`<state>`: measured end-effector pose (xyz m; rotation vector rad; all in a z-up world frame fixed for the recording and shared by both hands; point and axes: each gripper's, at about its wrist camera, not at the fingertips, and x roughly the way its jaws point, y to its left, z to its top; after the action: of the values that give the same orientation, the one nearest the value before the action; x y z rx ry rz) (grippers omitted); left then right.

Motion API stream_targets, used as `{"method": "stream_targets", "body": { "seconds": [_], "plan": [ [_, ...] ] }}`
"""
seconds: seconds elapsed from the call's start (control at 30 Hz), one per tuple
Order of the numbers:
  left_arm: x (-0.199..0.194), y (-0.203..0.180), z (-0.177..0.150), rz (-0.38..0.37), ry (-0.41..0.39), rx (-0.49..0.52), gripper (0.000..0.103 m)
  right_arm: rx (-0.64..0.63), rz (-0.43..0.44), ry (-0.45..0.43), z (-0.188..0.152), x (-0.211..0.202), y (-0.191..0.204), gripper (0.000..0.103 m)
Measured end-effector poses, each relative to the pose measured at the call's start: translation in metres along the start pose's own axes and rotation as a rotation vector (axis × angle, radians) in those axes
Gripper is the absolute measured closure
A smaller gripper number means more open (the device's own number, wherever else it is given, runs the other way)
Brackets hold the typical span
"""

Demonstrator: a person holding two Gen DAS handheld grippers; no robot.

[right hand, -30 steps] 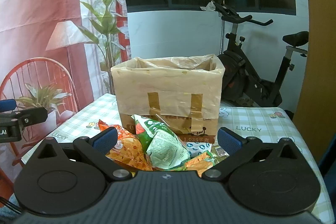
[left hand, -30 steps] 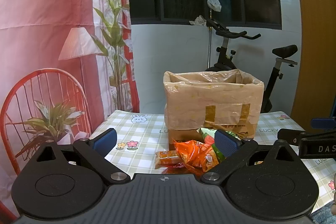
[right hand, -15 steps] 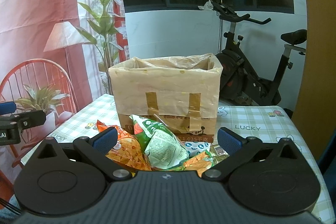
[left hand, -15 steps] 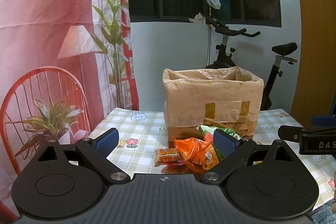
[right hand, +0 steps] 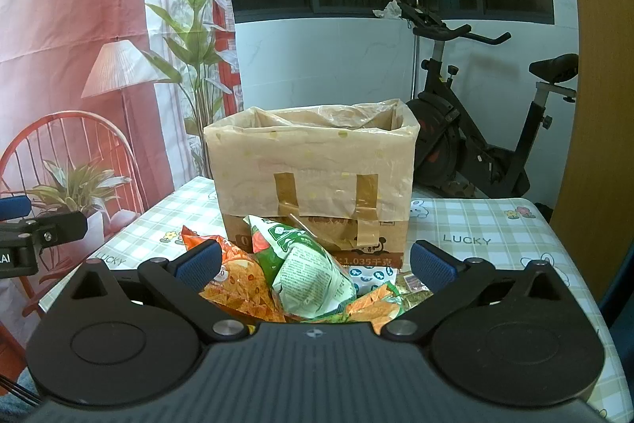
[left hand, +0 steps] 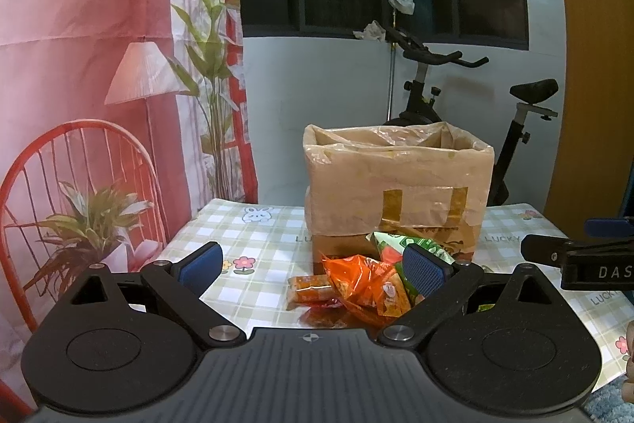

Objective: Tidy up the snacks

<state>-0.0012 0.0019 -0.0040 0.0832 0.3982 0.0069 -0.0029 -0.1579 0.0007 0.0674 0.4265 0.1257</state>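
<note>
A cardboard box [left hand: 398, 193] [right hand: 313, 181] lined with a plastic bag stands open-topped on the checked tablecloth [left hand: 257, 236]. A pile of snack packets lies in front of it: an orange packet [left hand: 362, 282] [right hand: 233, 282], a green packet [right hand: 305, 264] [left hand: 400, 244] and a small orange bar [left hand: 307, 288]. My left gripper [left hand: 311, 264] is open, low and short of the pile, holding nothing. My right gripper [right hand: 313, 262] is open too, just before the green packet, with nothing between its fingers.
An exercise bike [right hand: 475, 129] stands behind the table. A red chair with a potted plant [left hand: 79, 221] is at the left by a pink curtain. The table's right edge [right hand: 554, 224] is near a wooden door. Each gripper's body shows in the other's view.
Both grippers have risen and tilted slightly, so the box and packets sit a little lower in each view. The fingers stayed open and the snacks have not moved.
</note>
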Motion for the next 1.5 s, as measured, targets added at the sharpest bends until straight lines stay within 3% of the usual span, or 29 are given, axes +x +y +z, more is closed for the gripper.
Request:
{"method": "stream_targets", "body": {
  "seconds": [1.13, 1.33, 1.5],
  "plan": [
    [0.006, 0.006, -0.007, 0.018, 0.004, -0.032, 0.004, 0.008, 0.003, -0.004, -0.002, 0.001, -0.002, 0.000],
    [0.018, 0.014, -0.017, 0.054, 0.009, -0.055, 0.004, -0.022, 0.019, -0.025, -0.025, 0.011, -0.001, 0.000],
    [0.029, 0.027, -0.026, 0.057, 0.043, -0.115, 0.004, -0.091, 0.060, 0.025, -0.046, 0.031, 0.014, 0.000]
  ]
}}
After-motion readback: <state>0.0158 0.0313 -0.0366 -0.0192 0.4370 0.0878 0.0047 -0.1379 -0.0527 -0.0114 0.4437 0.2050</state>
